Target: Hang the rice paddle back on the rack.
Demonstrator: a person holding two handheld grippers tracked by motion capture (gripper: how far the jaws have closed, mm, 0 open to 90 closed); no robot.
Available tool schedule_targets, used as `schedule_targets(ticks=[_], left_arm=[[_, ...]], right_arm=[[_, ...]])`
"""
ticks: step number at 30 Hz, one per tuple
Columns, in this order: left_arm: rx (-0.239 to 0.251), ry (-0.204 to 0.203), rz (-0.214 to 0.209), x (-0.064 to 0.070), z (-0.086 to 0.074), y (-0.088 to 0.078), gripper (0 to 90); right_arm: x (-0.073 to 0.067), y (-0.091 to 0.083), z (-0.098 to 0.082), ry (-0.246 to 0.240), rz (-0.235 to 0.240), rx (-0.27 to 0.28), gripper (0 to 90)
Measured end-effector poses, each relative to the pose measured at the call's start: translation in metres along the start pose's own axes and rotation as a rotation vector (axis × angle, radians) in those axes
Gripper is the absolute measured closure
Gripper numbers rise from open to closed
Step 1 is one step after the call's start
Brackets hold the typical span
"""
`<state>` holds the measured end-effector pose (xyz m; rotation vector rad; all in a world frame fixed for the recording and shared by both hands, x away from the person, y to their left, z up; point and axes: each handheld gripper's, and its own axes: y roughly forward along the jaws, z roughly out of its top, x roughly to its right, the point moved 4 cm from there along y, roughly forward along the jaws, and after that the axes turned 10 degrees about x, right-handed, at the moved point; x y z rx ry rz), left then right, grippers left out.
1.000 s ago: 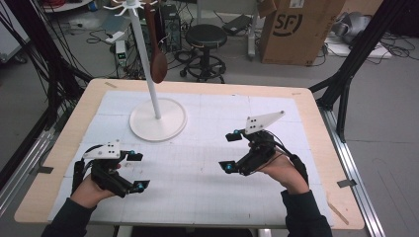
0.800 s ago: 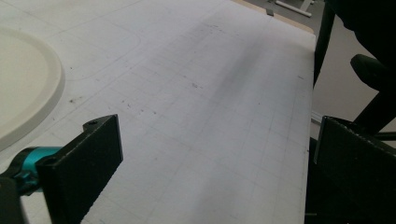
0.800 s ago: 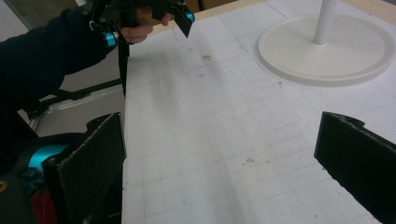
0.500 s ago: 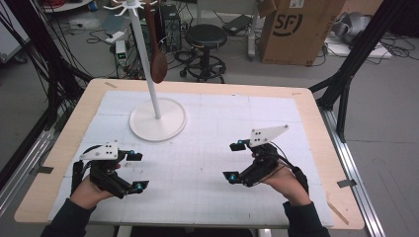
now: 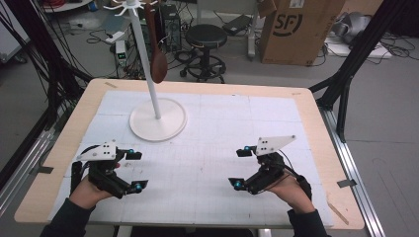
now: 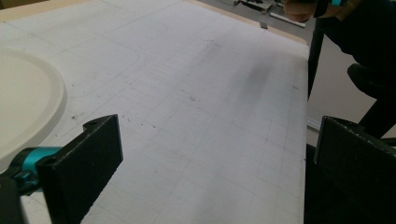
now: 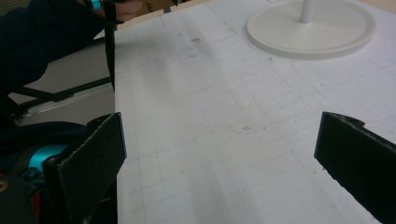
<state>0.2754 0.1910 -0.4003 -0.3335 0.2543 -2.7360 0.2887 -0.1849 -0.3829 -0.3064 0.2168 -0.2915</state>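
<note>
A white rack stands at the back left of the mat on a round base [image 5: 158, 120]. Its thin pole [image 5: 146, 54] rises to hooks at the top, and a brown wooden spoon [image 5: 158, 63] hangs beside the pole. My left gripper [image 5: 137, 171] rests low at the front left, open with nothing between its jaws [image 6: 215, 177]. The rack's base [image 6: 23, 102] shows at that view's left edge. My right gripper [image 5: 237, 168] sits at the front right, also open and holding nothing [image 7: 224, 163]. It faces the rack's base [image 7: 310, 25] across bare mat.
A white gridded mat [image 5: 212, 143] covers the wooden table [image 5: 321, 123]. Beyond the far edge stand a black stool [image 5: 206, 37] and a cardboard box [image 5: 301, 29]. Black frame legs and cables flank the table.
My right gripper has drawn back toward the front edge and sunk lower. The left gripper has stayed where it was.
</note>
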Motion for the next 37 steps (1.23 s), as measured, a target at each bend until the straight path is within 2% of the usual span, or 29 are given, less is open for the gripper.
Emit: schedule_targets(ticks=[3,7,12,21,37], left_arm=[[0.011,0.003,0.001,0.0,0.001,0.0,1.6],[0.017,0.005,-0.002,0.0,0.001,-0.001,1.6],[0.022,0.009,-0.003,0.001,0.001,-0.002,1.6],[0.026,0.011,-0.003,0.001,0.001,-0.002,1.6],[0.033,0.013,-0.006,0.002,0.002,-0.002,1.6]], right_arm=[[0.0,-0.002,-0.004,0.003,-0.016,-0.016,0.9],[-0.001,-0.006,-0.005,-0.017,-0.034,0.001,0.9],[-0.003,-0.008,-0.008,-0.022,-0.048,-0.013,0.9],[-0.006,-0.013,-0.008,-0.027,-0.075,-0.006,0.9],[-0.006,-0.019,-0.007,-0.027,-0.096,0.01,0.9]])
